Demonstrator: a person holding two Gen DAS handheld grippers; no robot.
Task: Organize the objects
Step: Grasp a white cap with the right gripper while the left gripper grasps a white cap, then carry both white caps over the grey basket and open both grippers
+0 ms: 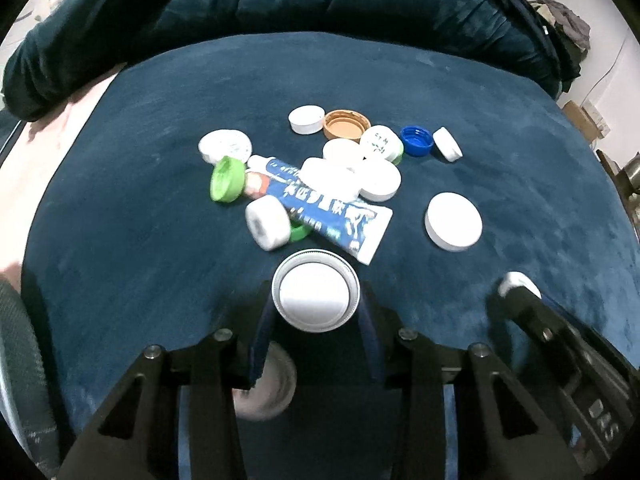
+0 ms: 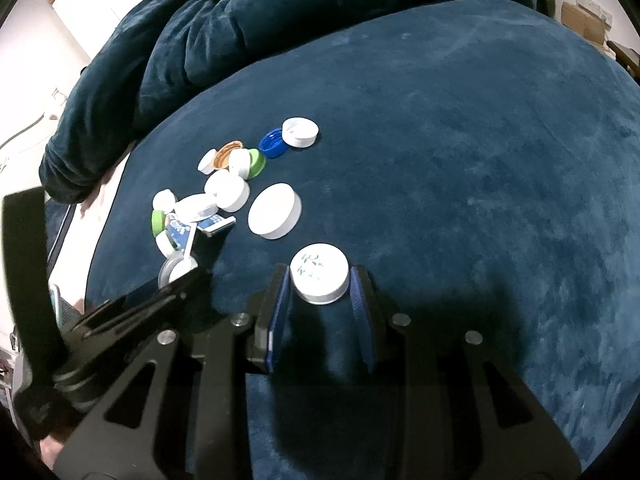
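My left gripper is shut on a white lid with a ridged metal rim, held above the blue velvet cloth. My right gripper is shut on a white cap with green print; its tip and cap also show in the left wrist view. Beyond lies a pile: a blue and white tube, green caps, several white caps, an orange lid and a blue cap. A large white lid lies apart on the right.
A bunched dark blue blanket rises behind the cloth. A pale surface shows at the left edge. Cardboard boxes stand at the far right. A blurred white round object lies under my left gripper.
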